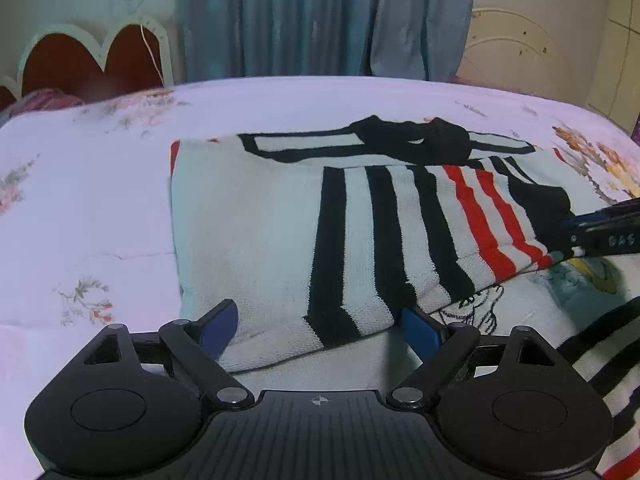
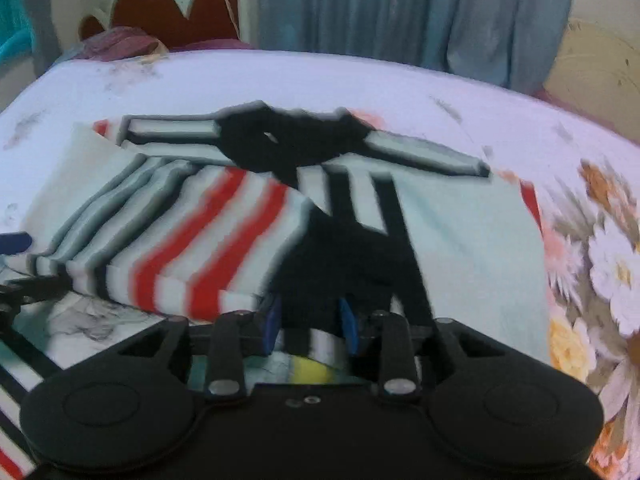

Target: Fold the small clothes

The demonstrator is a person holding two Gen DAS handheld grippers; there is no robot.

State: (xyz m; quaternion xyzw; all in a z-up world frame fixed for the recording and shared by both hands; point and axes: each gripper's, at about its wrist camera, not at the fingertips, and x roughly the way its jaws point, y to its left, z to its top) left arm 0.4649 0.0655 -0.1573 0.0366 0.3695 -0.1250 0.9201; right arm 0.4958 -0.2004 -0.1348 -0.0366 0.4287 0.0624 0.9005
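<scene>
A white knit sweater (image 1: 248,232) with black and red stripes lies on the bed, its black collar (image 1: 412,140) at the far side. One striped sleeve (image 1: 400,232) is folded across the body. My left gripper (image 1: 320,330) stands wide open at the near edge, and the sleeve's shoulder end lies loosely between its fingers. My right gripper (image 2: 310,320) has its blue pads against the sleeve's black cuff (image 2: 320,264), which fills the narrow gap between them. It also shows at the right edge of the left wrist view, right gripper (image 1: 592,232). The right wrist view is blurred.
The bed carries a pale floral sheet (image 1: 100,200). A red and white headboard (image 1: 80,60) and blue curtains (image 1: 300,16) stand behind it. A cartoon print (image 1: 480,308) shows on the sweater under the sleeve. Bare sheet lies left of the sweater.
</scene>
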